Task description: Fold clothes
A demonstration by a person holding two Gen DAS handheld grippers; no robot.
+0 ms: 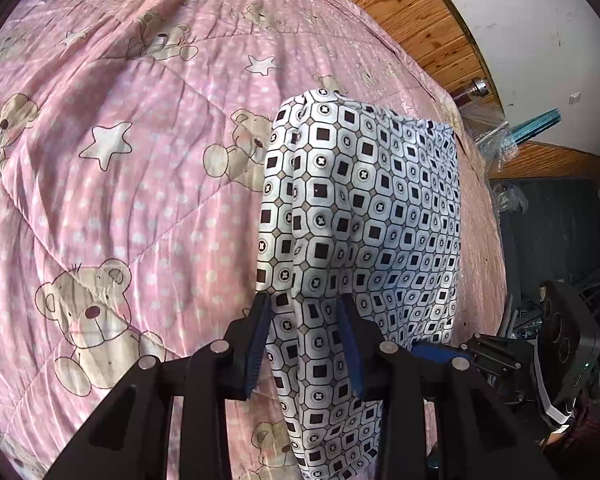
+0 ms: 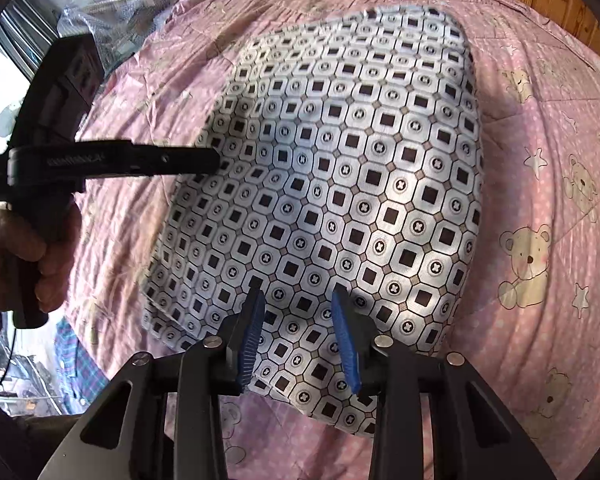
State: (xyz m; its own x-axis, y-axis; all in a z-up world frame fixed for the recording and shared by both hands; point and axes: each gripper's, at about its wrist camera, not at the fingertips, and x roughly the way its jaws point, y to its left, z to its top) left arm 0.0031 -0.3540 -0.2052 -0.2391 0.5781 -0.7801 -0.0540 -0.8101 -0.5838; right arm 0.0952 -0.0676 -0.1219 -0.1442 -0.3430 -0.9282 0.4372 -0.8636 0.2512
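Person stands at the bed edge with 2 handheld grippers over a pink quilt (image 1: 112,208) printed with teddy bears and stars. Left gripper (image 1: 304,300) points forward along the patterned garment (image 2: 340,184), blue pads (image 1: 256,344) spread wide, cloth passing between and under them; no pinch visible, so it reads as wide apart, not gripping. From the right wrist view the same left tool comes in from the left side, level, tip touching the garment's left edge, with the person's hand (image 2: 24,256) wrapped around its grip. Right gripper (image 2: 298,292) hovers low over the garment's near end, fingers also spread wide, fabric visible between them, nothing clamped.

Garment is white with black squares and small circles, lying mostly flat on the quilt, near the bed's edge, one long fold ridge along its side. Wood panel wall (image 1: 416,20) behind the bed. No containers seen.
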